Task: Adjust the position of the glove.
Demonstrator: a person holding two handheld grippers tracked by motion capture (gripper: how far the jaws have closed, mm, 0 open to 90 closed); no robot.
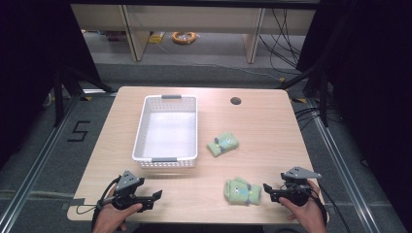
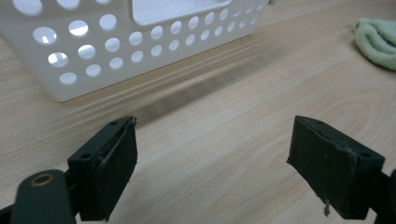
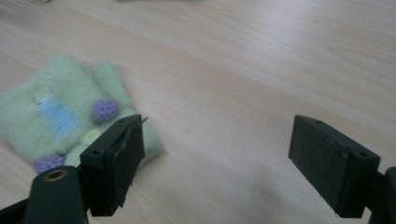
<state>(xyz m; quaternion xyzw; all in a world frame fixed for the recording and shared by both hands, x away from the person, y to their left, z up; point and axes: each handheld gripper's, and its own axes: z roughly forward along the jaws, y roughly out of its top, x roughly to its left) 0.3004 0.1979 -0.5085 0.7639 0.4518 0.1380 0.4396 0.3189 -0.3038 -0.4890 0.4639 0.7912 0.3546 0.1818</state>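
Note:
Two fuzzy light-green cloth bundles lie on the wooden table (image 1: 262,126). One green bundle (image 1: 222,143) rests right of the white basket (image 1: 166,161); the other bundle (image 1: 241,191) (image 3: 65,119) sits near the front edge, showing blue and purple patches. My right gripper (image 1: 266,190) (image 3: 215,163) stands open just right of that near bundle, its left jaw in front of the cloth edge, nothing between the pads. My left gripper (image 1: 156,196) (image 2: 212,172) is open at the front left, over bare wood, facing the basket wall (image 2: 93,51).
The perforated white basket has grey handles and holds nothing visible. A round cable hole (image 1: 235,101) is at the table's back right. A green cloth edge (image 2: 378,39) shows far right in the left gripper view. Dark frames and floor surround the table.

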